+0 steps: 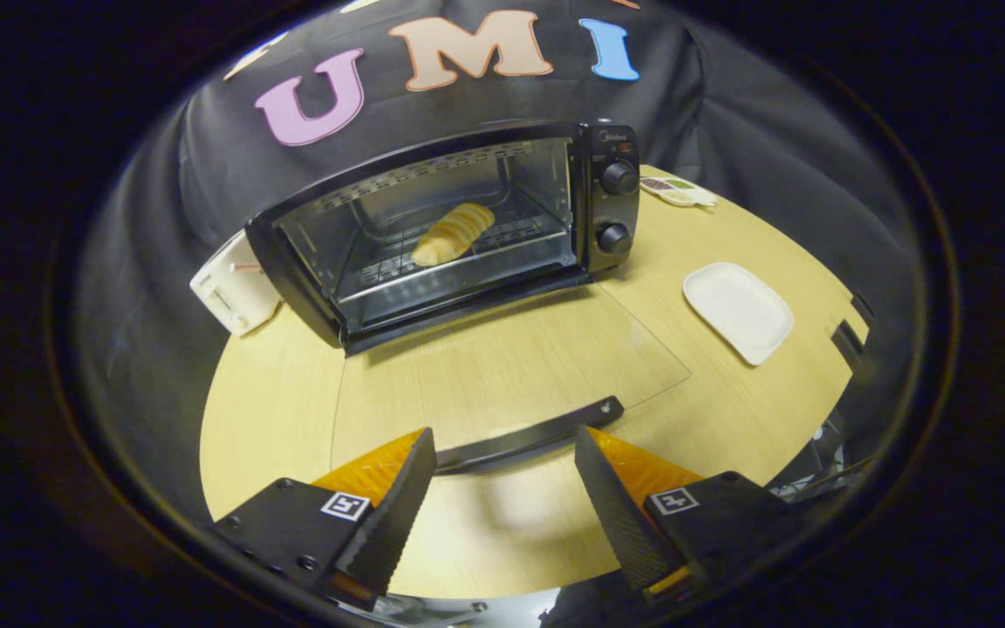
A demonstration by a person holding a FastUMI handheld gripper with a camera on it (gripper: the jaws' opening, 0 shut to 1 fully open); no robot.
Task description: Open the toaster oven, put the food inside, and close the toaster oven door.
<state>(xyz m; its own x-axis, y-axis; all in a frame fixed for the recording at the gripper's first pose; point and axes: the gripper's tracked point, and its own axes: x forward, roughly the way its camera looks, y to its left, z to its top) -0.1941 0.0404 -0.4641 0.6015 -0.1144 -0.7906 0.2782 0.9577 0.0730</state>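
On the far left of the counter (pixel 276 419) a white box-like appliance (pixel 235 295) stands just beside the toaster oven (pixel 459 227), touching or nearly touching its side. The oven is open, and the food (pixel 453 234), a pale golden pastry, lies on the wire rack inside; it looks light and soft, and it already sits where it belongs. What is left to handle is the glass door (pixel 502 366), folded down flat toward the gripper (pixel 502 497) so that the wood shows through it. Glass in a hinged frame should swing stiffly on one axis and is likely smooth and slippery, so the pane is a poor place to hold. The dark handle bar (pixel 530 434) along its near edge is the better hold: rigid, narrow, and lying just ahead of the fingers, which stand wide apart and hold nothing. Further right, an empty white plate (pixel 738 311) rests well clear of the door.
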